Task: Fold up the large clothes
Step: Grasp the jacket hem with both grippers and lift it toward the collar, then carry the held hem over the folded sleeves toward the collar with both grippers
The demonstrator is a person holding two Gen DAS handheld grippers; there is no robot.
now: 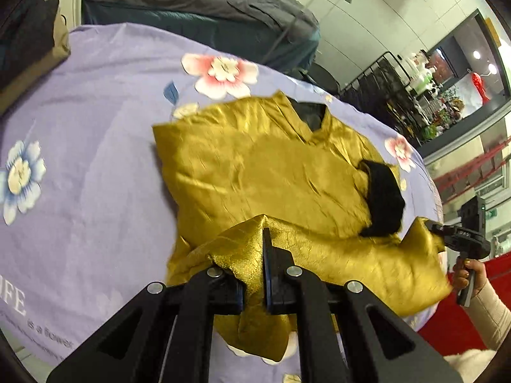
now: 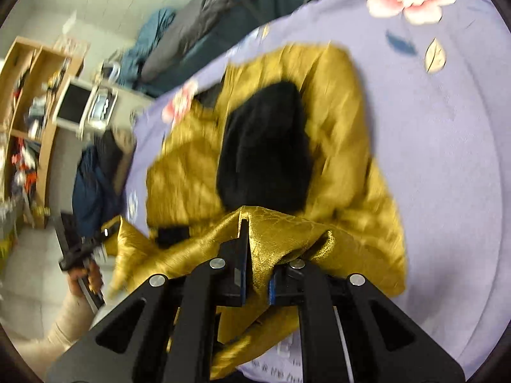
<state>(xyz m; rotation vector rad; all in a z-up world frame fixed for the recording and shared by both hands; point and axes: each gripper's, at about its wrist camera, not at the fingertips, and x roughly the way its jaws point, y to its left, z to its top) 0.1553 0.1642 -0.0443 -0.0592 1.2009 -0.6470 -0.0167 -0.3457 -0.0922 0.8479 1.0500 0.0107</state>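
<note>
Left wrist view: both hand-held grippers, left (image 1: 266, 249) and right (image 2: 247, 242), clamped on the hem of the shiny gold satin jacket (image 1: 255, 172) (soft, slippery; grip edges) lying on the lilac floral bedsheet (image 1: 95, 127).

Bedroom-like indoor room. Lilac flower-print bedsheet (image 1: 95, 146) covers the work surface, a grey-and-teal bedding pile (image 1: 198, 6) lies behind. Wooden cluttered shelves (image 2: 28, 102) and a small monitor (image 2: 75, 103) stand at the side.
</note>
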